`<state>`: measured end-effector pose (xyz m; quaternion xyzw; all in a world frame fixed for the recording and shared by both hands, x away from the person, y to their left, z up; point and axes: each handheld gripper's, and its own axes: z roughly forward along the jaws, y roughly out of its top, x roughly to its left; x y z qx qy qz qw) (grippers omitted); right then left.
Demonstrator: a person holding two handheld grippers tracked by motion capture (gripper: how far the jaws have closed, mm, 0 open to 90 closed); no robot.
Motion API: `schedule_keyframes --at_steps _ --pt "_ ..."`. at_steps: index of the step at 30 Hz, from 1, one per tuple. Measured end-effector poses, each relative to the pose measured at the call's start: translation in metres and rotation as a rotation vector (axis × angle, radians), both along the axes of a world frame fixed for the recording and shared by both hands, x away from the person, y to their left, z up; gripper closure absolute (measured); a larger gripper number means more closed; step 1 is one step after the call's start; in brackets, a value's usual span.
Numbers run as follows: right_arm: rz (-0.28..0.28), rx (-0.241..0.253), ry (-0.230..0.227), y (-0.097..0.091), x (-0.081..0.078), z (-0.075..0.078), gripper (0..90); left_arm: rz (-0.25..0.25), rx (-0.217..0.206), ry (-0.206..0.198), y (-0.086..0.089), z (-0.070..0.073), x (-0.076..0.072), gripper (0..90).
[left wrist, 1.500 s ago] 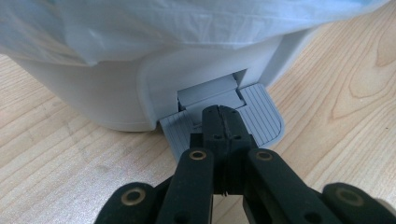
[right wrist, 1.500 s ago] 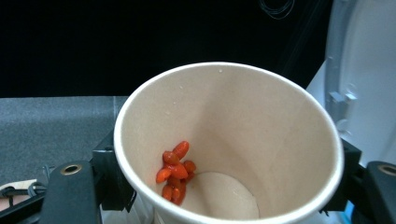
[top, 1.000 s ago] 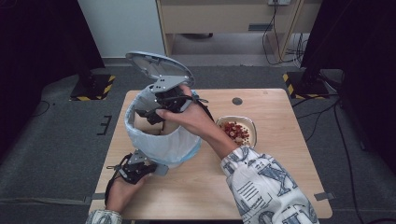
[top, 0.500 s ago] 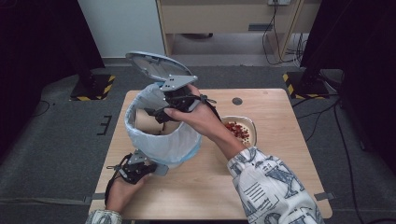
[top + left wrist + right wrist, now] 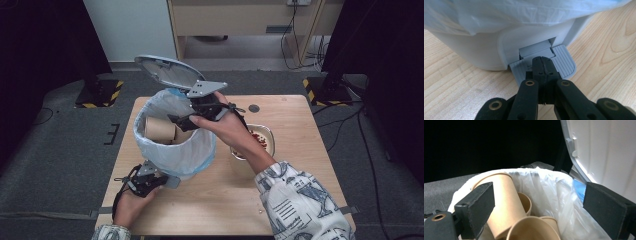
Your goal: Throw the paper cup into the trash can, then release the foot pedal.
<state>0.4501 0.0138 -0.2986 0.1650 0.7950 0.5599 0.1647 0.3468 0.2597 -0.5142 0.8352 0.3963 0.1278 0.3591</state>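
We judge the main risk is at the grey ribbed plastic pedal (image 5: 544,63): our left gripper (image 5: 543,65), jaws together, presses it, and a slip would drop the grey round lid (image 5: 165,71) onto our right gripper (image 5: 186,119), which hovers with jaws apart over the white-bagged grey pedal bin (image 5: 175,150) on the wooden table (image 5: 300,150). We count one bin, four brown paper cups (image 5: 504,202) inside, and one bowl (image 5: 260,142).

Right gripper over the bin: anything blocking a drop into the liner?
Nothing visible does. The lid is up behind the opening, and the right gripper hangs open over the bin, with paper cups below.
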Motion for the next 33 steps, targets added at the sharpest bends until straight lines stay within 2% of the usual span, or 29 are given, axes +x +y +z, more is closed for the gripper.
schedule_keyframes --at_steps 14,16,17,21,22,23,25,29,33 --pt "-0.053 0.008 0.007 -0.041 0.004 -0.006 10.6 -0.007 0.004 -0.002 0.001 0.001 -0.001 89.2" --pt "-0.07 0.013 0.009 -0.049 0.005 -0.007 10.8 0.007 0.041 -0.037 0.001 0.004 -0.004 77.6" --pt "-0.069 0.008 0.019 -0.054 0.006 -0.007 10.6 0.012 0.04 -0.047 0.002 0.006 -0.005 73.9" --pt "-0.085 0.01 0.023 -0.07 0.007 -0.011 10.8 0.068 -0.044 -0.101 0.015 0.017 -0.014 70.2" --pt "-0.073 -0.008 0.024 -0.073 0.006 -0.011 7.5 0.091 -0.047 -0.102 0.019 0.018 -0.015 69.2" --pt "-0.062 -0.097 0.018 -0.074 0.006 -0.015 8.1 0.099 -0.047 -0.103 0.021 0.018 -0.015 68.0" --pt "-0.072 -0.06 0.034 -0.08 0.004 -0.021 10.6 0.124 -0.053 -0.095 0.027 0.017 -0.016 67.4" --pt "-0.089 -0.035 0.041 -0.096 0.005 -0.021 10.0 0.166 -0.055 -0.099 0.032 0.018 -0.016 65.9" --pt "-0.132 -0.021 0.036 -0.114 0.008 -0.019 9.2 0.203 -0.049 -0.101 0.035 0.017 -0.014 59.6"
